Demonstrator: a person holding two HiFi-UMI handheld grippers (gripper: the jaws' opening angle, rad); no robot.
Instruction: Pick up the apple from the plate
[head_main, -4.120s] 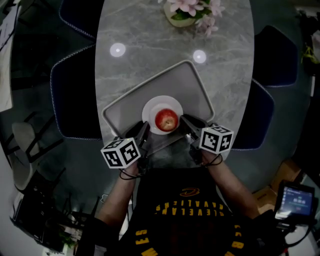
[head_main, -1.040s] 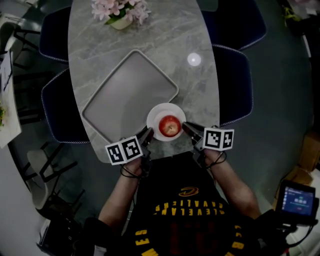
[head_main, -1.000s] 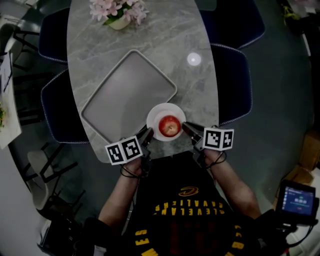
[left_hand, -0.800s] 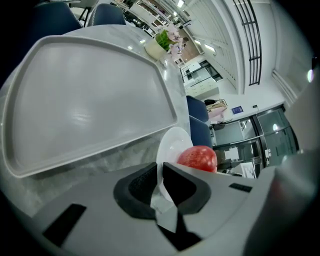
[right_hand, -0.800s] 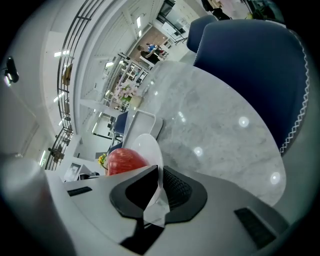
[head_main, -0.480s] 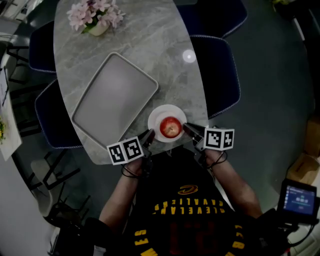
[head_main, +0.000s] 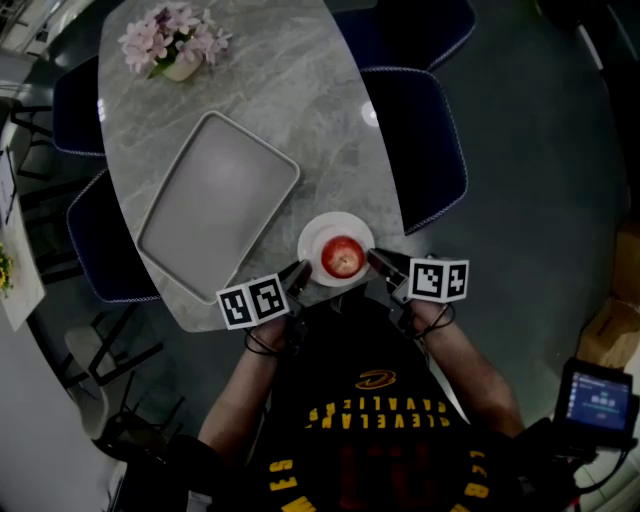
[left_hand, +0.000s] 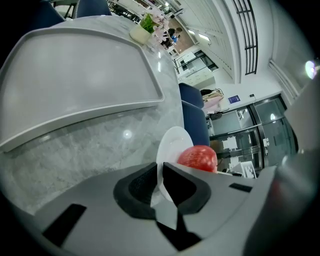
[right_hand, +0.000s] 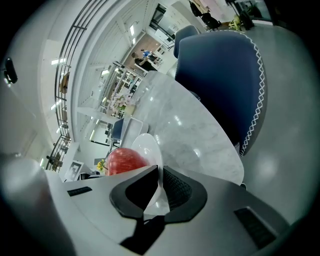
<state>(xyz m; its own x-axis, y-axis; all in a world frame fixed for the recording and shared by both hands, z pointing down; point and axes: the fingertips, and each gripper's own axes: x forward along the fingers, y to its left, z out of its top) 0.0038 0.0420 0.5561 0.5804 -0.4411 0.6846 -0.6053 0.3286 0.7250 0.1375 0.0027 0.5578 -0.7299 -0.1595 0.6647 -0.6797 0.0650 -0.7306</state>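
Between the two tools sits the white plate (head_main: 312, 236), and both of them are clamped on it. The left tool (head_main: 297, 272) has its jaws nearly together, with just the thin rim of the plate pinched between the black pads. The right tool (head_main: 375, 260) grips the opposite rim the same way. Neither one is touching the apple (head_main: 342, 256).

The apple is in the middle of the plate, just past each tool's jaws and a bit inward. It's round, so no real long axis, and a pale patch on its top faces up at the head view.

The plate is right at the near edge of the marble tabletop (head_main: 300, 100), and the tool bodies hang off that edge on the person's side. Can't tell if the plate is resting or lifted. Beyond the left tool there's a grey tray (head_main: 218, 205), close to the plate but not touching. A dark blue chair (head_main: 415, 130) stands off past the right tool. A flower pot (head_main: 172, 48) sits at the far end, well apart.
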